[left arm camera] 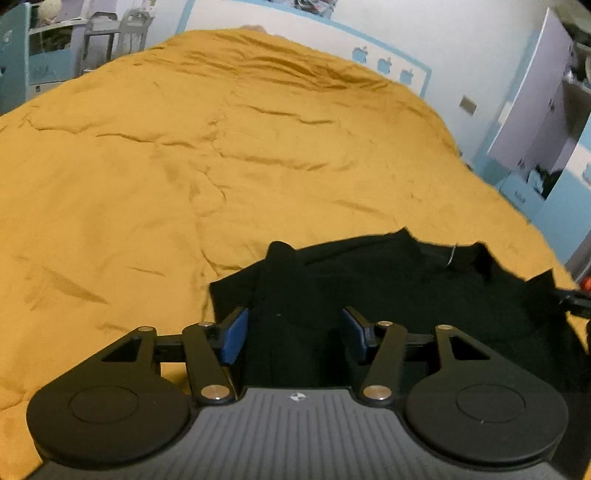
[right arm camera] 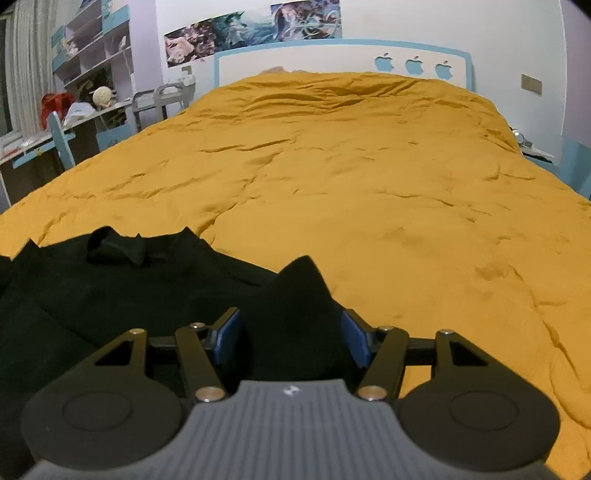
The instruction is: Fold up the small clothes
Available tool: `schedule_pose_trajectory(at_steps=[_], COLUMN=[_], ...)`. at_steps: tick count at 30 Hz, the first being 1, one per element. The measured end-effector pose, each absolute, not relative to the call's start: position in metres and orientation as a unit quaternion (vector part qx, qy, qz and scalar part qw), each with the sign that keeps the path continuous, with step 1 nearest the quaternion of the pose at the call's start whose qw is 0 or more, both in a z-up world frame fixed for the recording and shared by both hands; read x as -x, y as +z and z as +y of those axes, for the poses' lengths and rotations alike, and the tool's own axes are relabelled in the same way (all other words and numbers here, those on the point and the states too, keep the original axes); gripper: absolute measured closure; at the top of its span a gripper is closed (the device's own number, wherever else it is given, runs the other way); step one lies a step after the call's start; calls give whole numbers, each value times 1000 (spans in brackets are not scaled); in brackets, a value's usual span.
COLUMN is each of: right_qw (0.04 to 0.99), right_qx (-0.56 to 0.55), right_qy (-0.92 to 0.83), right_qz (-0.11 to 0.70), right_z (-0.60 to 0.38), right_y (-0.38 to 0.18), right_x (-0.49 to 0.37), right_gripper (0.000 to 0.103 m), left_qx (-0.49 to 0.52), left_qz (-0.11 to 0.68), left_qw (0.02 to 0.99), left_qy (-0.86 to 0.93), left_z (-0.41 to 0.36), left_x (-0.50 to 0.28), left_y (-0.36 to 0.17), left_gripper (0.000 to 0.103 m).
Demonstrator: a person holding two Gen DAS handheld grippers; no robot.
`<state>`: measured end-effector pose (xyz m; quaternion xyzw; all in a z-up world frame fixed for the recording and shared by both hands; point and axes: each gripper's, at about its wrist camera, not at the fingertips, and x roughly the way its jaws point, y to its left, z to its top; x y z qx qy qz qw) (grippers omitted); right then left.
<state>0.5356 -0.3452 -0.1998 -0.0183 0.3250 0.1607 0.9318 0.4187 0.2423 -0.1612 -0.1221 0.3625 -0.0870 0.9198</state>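
Both tongs, left (left arm camera: pixel 293 334) and right (right arm camera: pixel 291 336), gape (black garment (left arm camera: pixel 388 295) between).

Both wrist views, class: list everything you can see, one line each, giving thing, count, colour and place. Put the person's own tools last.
Garment: one, black, spread on the near end of the bed, under both grippers.
Bedspread: one, mustard yellow, wrinkled, covering the whole bed.
Headboard: one, white with blue edge and three blue apple shapes, far end of the bed.
Posters: a row, multicoloured, on the wall above the headboard.
Shelves: one unit, white and blue, far left wall.
Desk: one, cluttered, left of the bed.
Left gripper: black, blue pads, jaws apart over the garment.
Right gripper: black, blue pads, jaws apart, raised fabric between them.
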Motion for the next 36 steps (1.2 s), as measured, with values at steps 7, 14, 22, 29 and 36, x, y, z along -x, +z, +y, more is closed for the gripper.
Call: schedule_pose_trajectory(at_steps=[7, 14, 22, 29, 36], right_qw=[942, 944, 943, 907, 830], right_qx=[6, 1, -45, -190, -372], right_qy=[142, 63, 28, 84, 76], right_qz=[304, 323, 330, 366, 408], right_z=[-349, -338, -356, -404, -410], right_y=[-191, -203, -191, -148, -171], right_x=[-532, -547, -519, -390, -275], right_gripper=[90, 89, 59, 50, 46], left_qx=[83, 98, 165, 272, 453], left_qz=[306, 348, 366, 351, 357], left_qw=[945, 932, 916, 894, 815], left_qy=[-84, -11, -2, -62, -52], left_z=[237, 242, 267, 273, 262], left_x=[-405, -425, -403, -277, -181], left_y=[-147, -168, -150, -114, -148], left_gripper=[89, 86, 69, 56, 37])
